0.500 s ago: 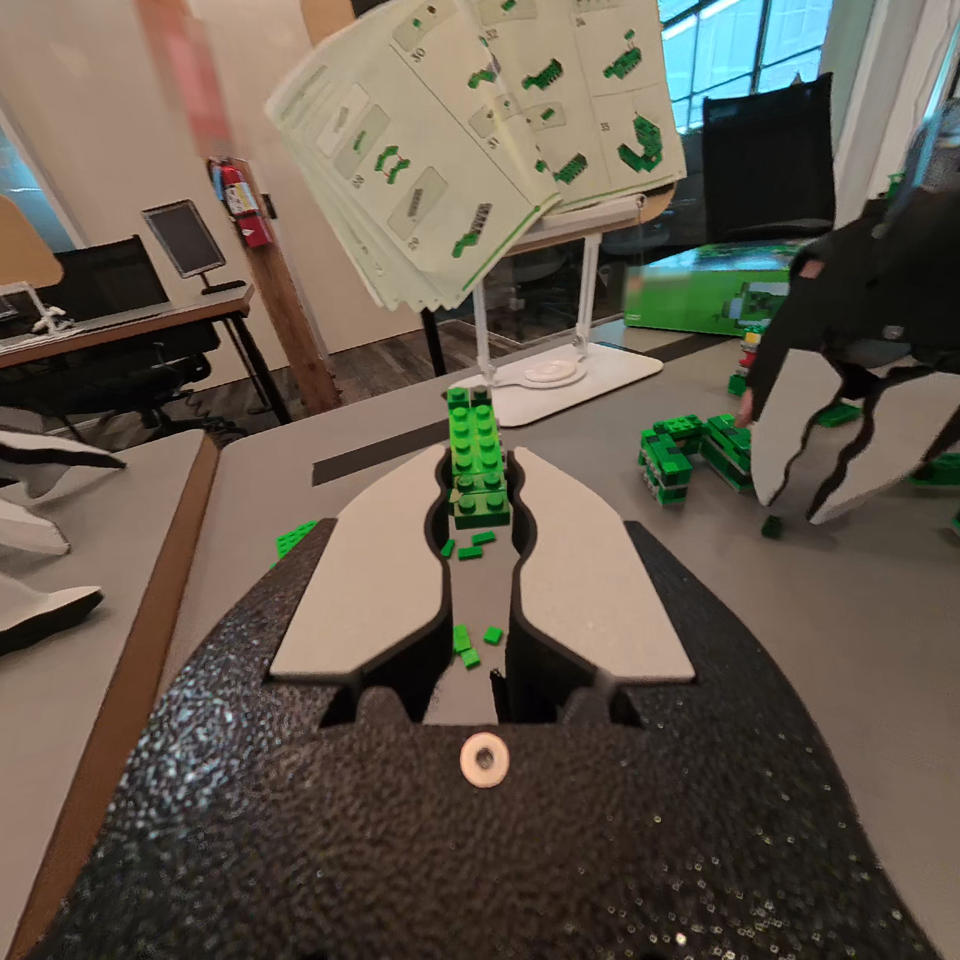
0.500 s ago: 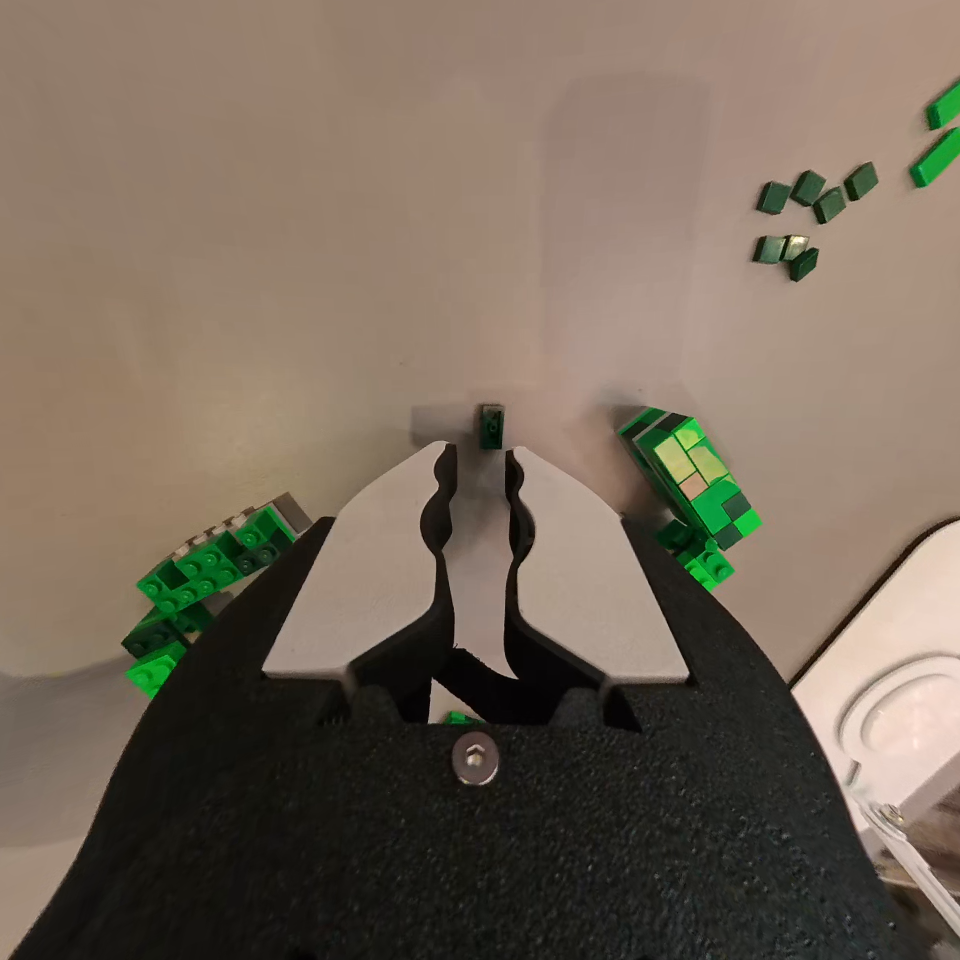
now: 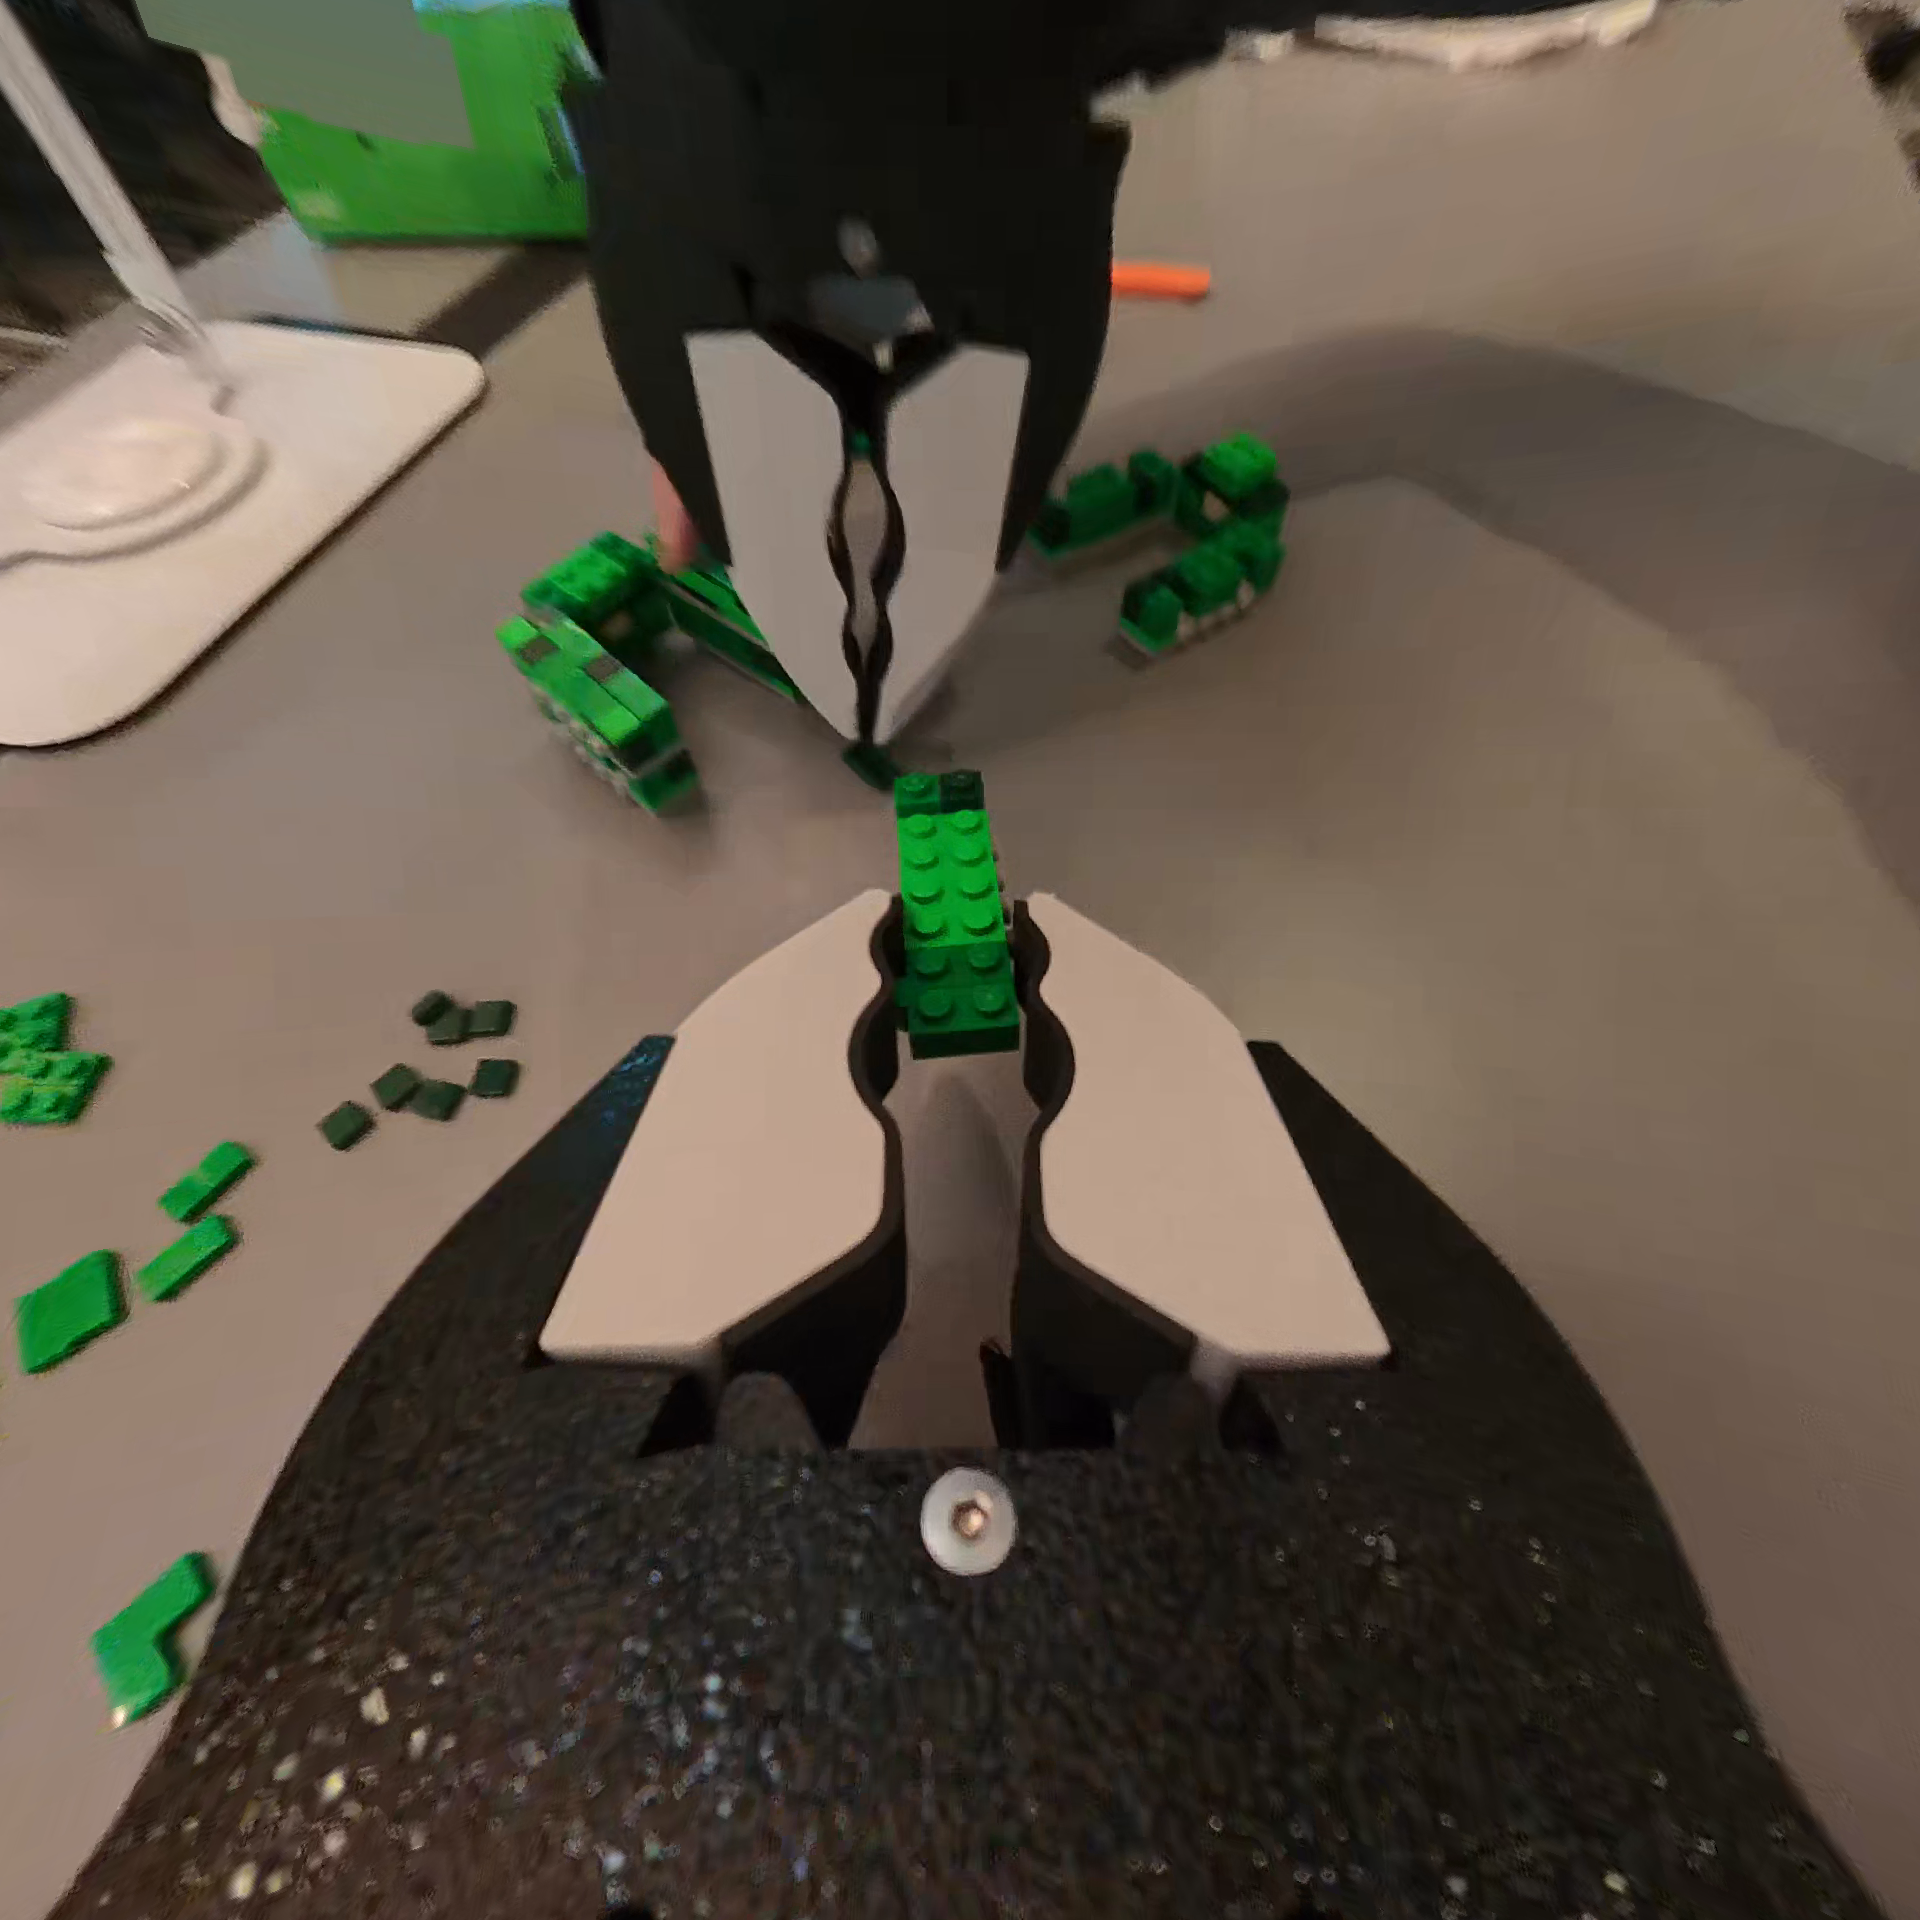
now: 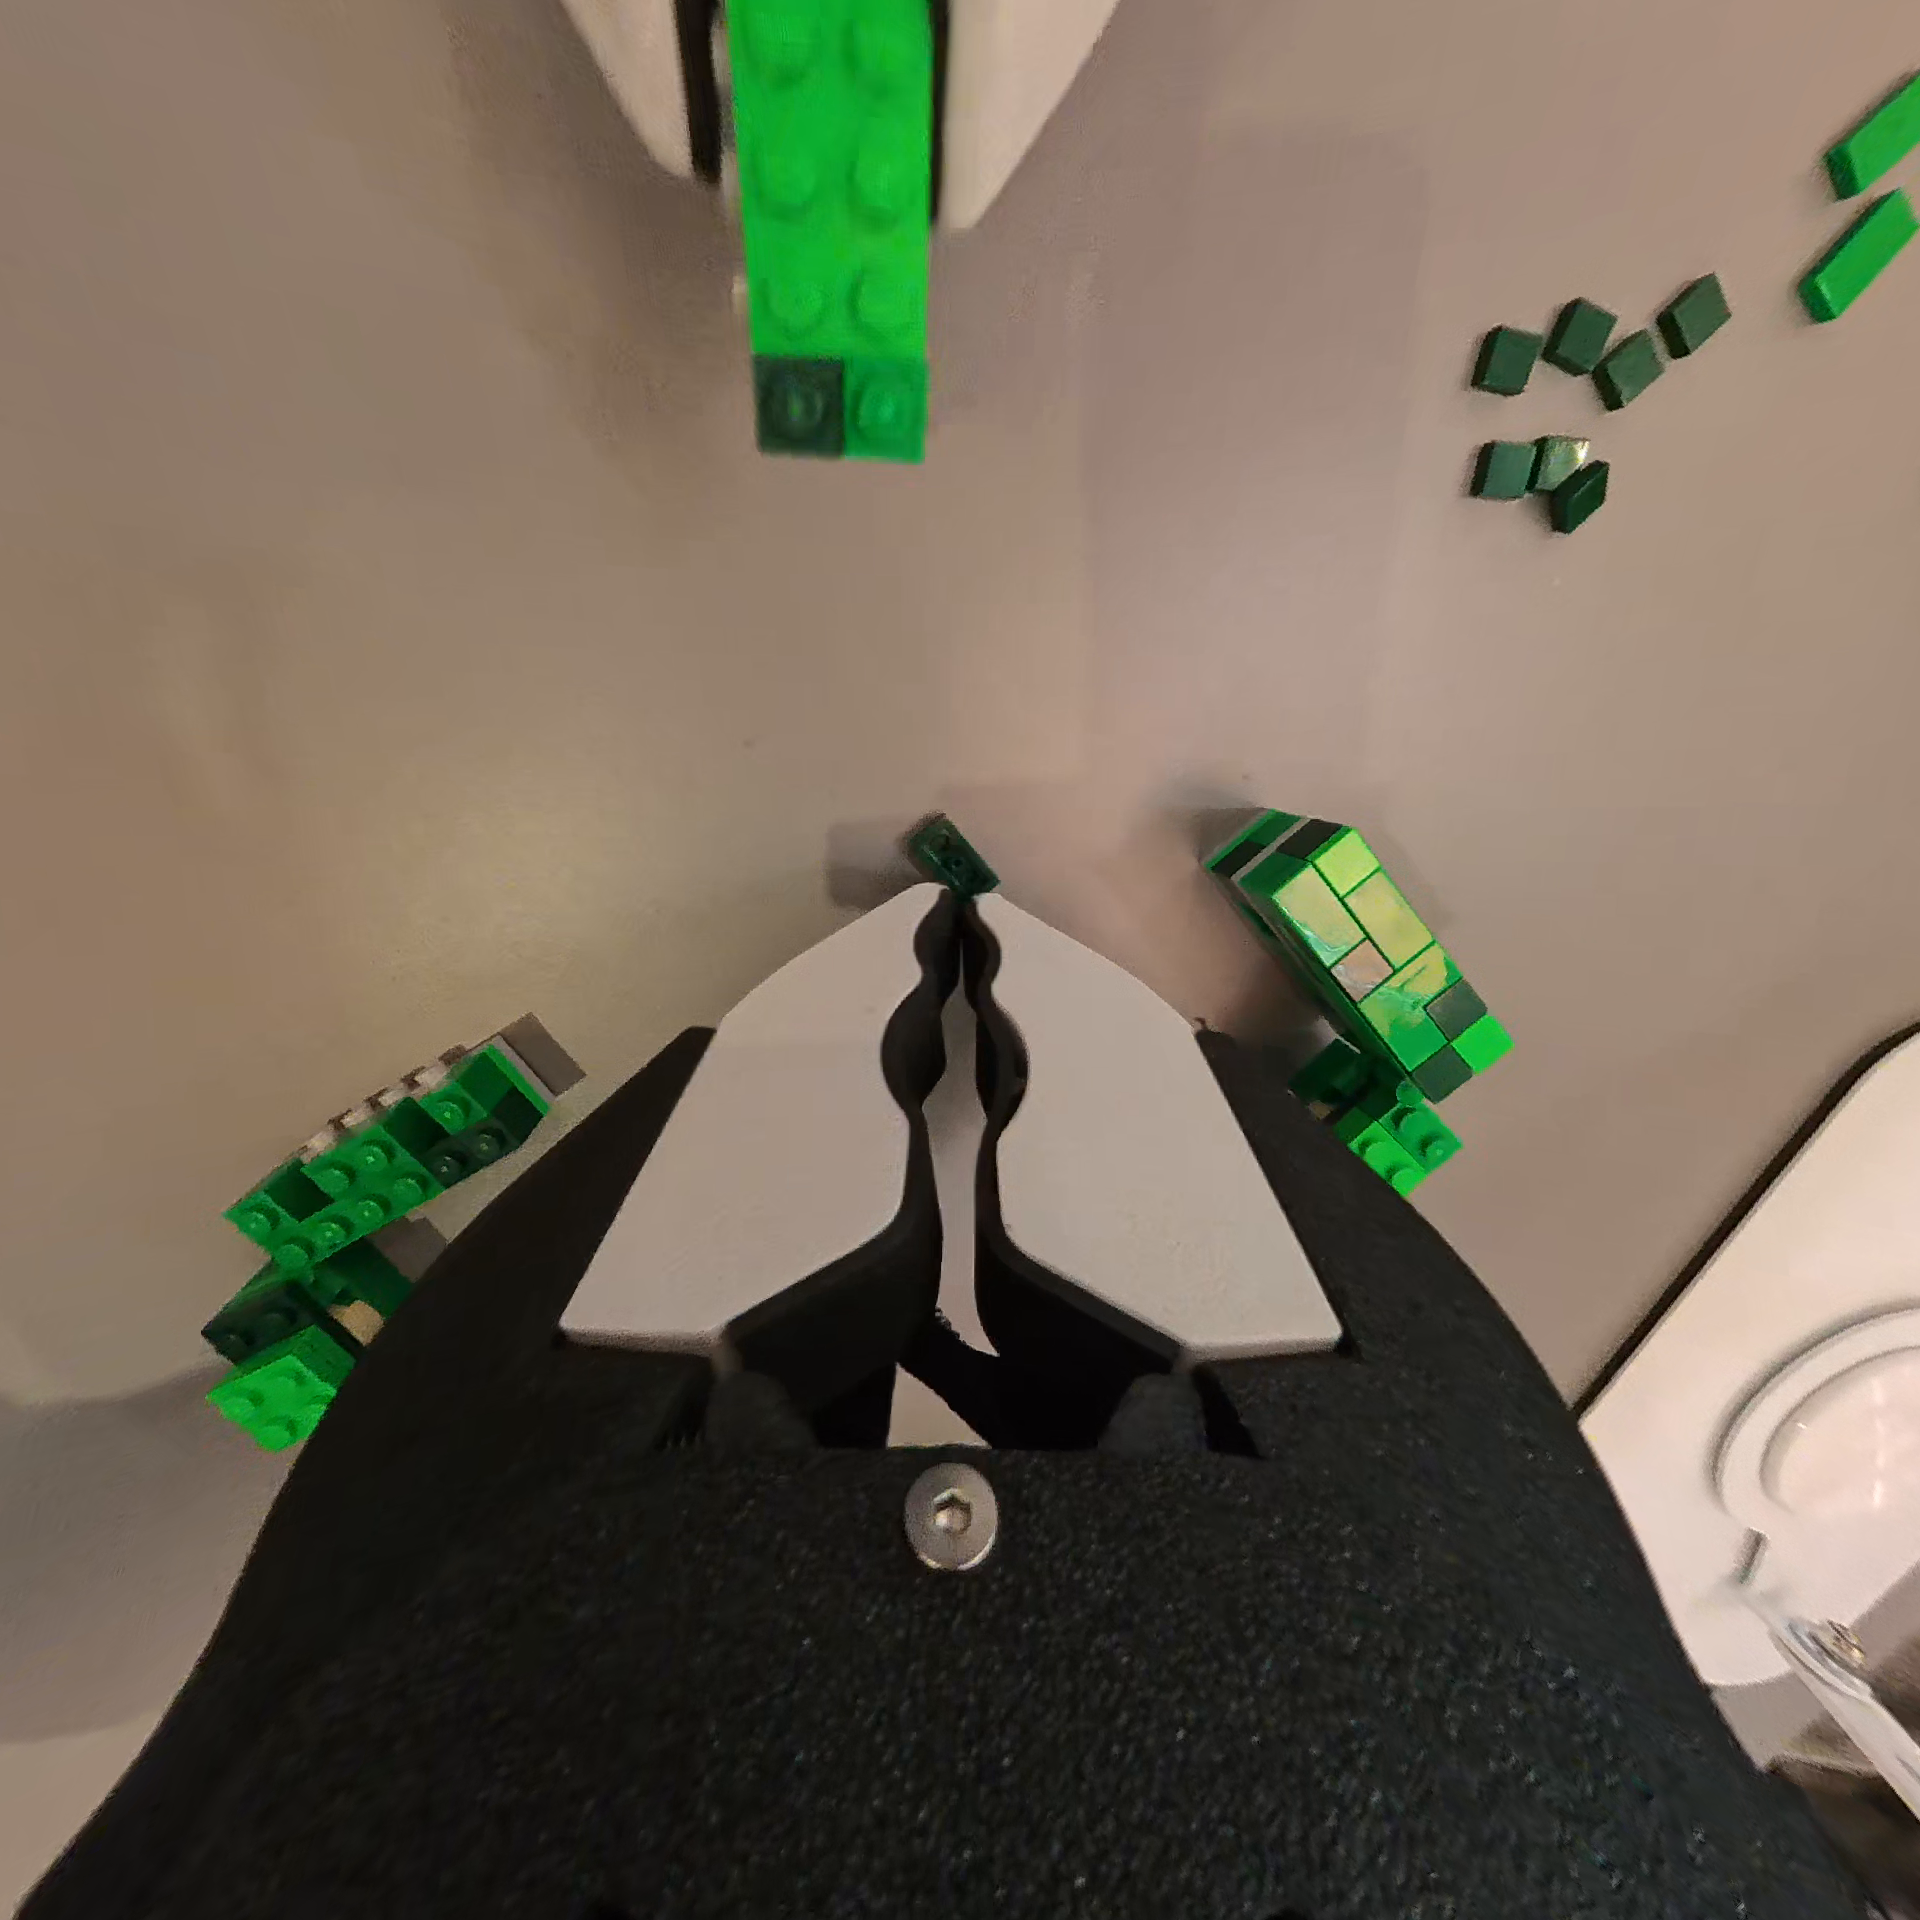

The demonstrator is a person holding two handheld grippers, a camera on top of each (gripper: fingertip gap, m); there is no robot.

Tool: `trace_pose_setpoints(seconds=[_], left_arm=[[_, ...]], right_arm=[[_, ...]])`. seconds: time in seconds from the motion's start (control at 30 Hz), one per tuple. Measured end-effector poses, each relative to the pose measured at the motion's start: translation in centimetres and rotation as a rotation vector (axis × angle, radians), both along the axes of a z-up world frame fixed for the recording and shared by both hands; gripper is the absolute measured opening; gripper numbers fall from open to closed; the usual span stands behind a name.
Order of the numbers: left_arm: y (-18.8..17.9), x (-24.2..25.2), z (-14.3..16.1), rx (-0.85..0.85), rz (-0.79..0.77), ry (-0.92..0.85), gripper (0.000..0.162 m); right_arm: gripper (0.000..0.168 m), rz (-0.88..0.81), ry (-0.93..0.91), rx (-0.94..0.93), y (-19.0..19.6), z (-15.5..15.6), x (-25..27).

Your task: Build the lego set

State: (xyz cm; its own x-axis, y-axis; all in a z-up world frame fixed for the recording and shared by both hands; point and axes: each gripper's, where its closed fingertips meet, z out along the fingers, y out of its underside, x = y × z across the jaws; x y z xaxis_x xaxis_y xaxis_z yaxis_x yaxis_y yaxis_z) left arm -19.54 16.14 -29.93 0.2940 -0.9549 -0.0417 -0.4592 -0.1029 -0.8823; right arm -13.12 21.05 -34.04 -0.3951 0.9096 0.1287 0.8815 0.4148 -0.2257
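Note:
My left gripper (image 3: 956, 909) is shut on a long stack of green bricks (image 3: 951, 914) and holds it above the grey table (image 3: 1455, 831). The stack also shows at the top of the right wrist view (image 4: 836, 229), with a dark green corner stud. My right gripper (image 4: 961, 904) is shut, its tips pinching a small dark green piece (image 4: 951, 854) at the table surface. In the left wrist view the right gripper (image 3: 868, 738) points down, just beyond the far end of the stack.
Two green sub-builds lie by the right gripper: one to one side (image 4: 1361, 956), one to the other (image 4: 364, 1174). Loose dark green tiles (image 4: 1590, 384) and bright green plates (image 3: 187, 1226) are scattered about. A white stand base (image 3: 208, 499) and a green box (image 3: 416, 177) stand at the far left. Spacing between my two grippers at the tips: around 9 cm. My left tips are about 35 cm from the white stand base (image 3: 208, 499), my right tips only 25 cm.
My right gripper has shut on the small dark green piece that lay before its open fingers. My left gripper has tipped down and come close, facing the right gripper, still holding the stack.

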Motion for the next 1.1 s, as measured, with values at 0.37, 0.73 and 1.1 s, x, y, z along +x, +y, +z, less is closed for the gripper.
trace_pose_setpoints(seconds=[0.37,0.73,1.1], left_arm=[[-1.1,1.5,-3.3,-0.074,-0.067,0.154,0.019],[-1.3,1.3,-3.9,-0.097,-0.082,0.176,0.019],[-1.3,1.3,-4.1,-0.104,-0.081,0.19,0.019]], right_arm=[[0.002,0.039,0.205,0.123,-1.2,2.3,0.4],[0.019,0.302,-0.027,0.066,-0.9,0.8,-0.3],[0.005,0.388,-0.174,0.087,-0.4,-0.6,-0.2]])
